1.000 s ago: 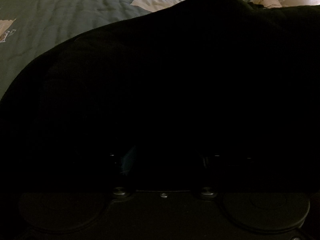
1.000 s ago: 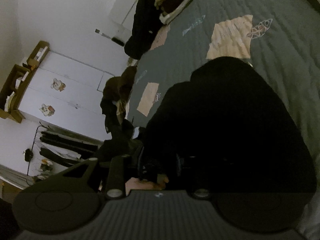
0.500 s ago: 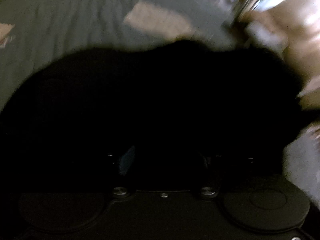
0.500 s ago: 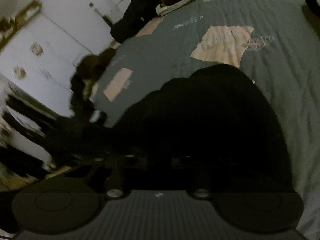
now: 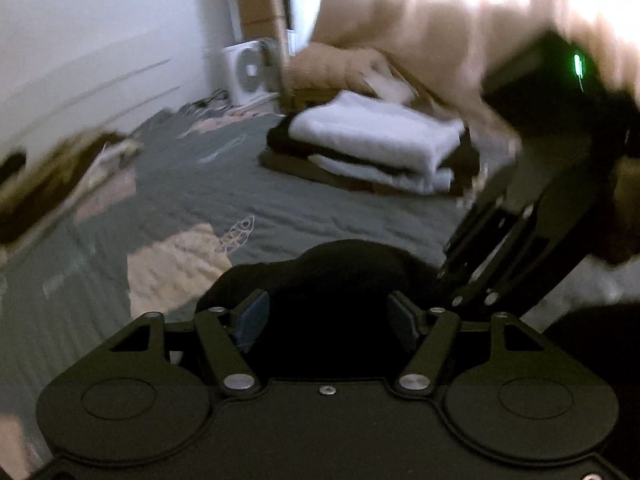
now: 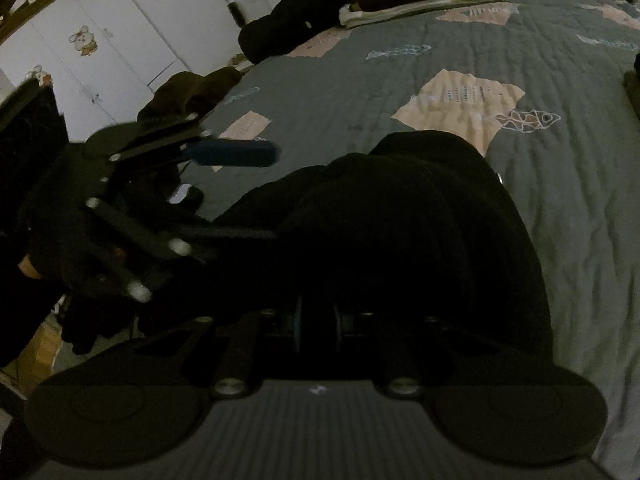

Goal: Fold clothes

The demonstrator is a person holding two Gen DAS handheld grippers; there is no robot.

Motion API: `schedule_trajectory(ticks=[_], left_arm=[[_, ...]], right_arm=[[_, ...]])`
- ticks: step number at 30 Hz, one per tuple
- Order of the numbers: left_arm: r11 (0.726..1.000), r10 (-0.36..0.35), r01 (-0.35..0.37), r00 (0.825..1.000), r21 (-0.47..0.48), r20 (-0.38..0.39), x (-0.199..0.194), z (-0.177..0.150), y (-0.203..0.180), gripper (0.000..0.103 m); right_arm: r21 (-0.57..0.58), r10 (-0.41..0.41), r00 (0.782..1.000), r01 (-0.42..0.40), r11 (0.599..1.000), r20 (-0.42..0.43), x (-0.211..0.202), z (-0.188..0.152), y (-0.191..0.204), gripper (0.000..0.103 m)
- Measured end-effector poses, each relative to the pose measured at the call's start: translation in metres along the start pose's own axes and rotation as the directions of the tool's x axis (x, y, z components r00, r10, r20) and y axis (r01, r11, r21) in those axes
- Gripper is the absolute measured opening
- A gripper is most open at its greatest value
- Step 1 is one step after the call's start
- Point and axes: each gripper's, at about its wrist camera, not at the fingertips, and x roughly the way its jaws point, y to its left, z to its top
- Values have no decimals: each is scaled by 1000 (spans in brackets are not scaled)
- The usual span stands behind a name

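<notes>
Two folded stacks (image 5: 372,148) on quilt (image 5: 280,204), black garment (image 6: 400,220) bunched

Black garment (image 6: 400,232): dark, soft, bunched in a rounded heap on the grey quilted bedspread (image 6: 540,184), near edge of the bed. Surface too dark to read seams or type. Its far edge laps onto the peach patch (image 6: 456,108) beside the stitched fish. Small metallic fastener at its right edge. In the left wrist view the same heap (image 5: 344,276) sits just right of a peach patch. Near side gathered into a narrow pinched fold.
</notes>
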Motion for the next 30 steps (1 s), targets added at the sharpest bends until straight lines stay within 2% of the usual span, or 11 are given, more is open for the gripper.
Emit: schedule_trajectory(ticks=[5,7,10,13,15,17,20,22,25,28,30], left_arm=[[979,-3,12,999,205,-41,33,-6,-25,48],[970,-15,29,998,242,-58,39,-10,-25,20],[988,-29,37,998,147,-58,46,-9,-10,15],[987,-99,95,995,-131,-22,45,-5,29,14],[886,-198,194,980,-422,36,48,-12,69,14],[698,-260,276,957,-661,124,53,-32,106,13],[425,-252,298,946,-855,205,62,-69,141,13],[390,-268,302,941,-870,206,65,-77,145,13],[393,-318,352,919,-850,233,61,-75,133,13],[393,-358,388,900,-834,250,61,-75,119,13],[382,-362,394,896,-836,257,60,-81,115,13]], right_arm=[[-12,0,1000,0,1000,-1,5,-5,0,15],[-21,-2,1000,2,1000,-1,6,-7,1,15],[-27,-7,1000,7,1000,26,5,-11,3,15],[-66,-18,996,24,998,88,-6,-17,8,15],[-113,-22,992,36,993,124,-13,-22,14,15],[-163,-16,988,41,986,153,-19,-28,20,15],[-240,13,987,26,970,160,-24,-39,34,11],[-290,24,988,22,957,152,-25,-47,44,11],[-200,36,984,0,980,175,-35,-37,33,12],[-87,44,978,-27,996,203,-46,-24,18,24],[-26,62,979,-58,998,194,-43,-9,5,55]])
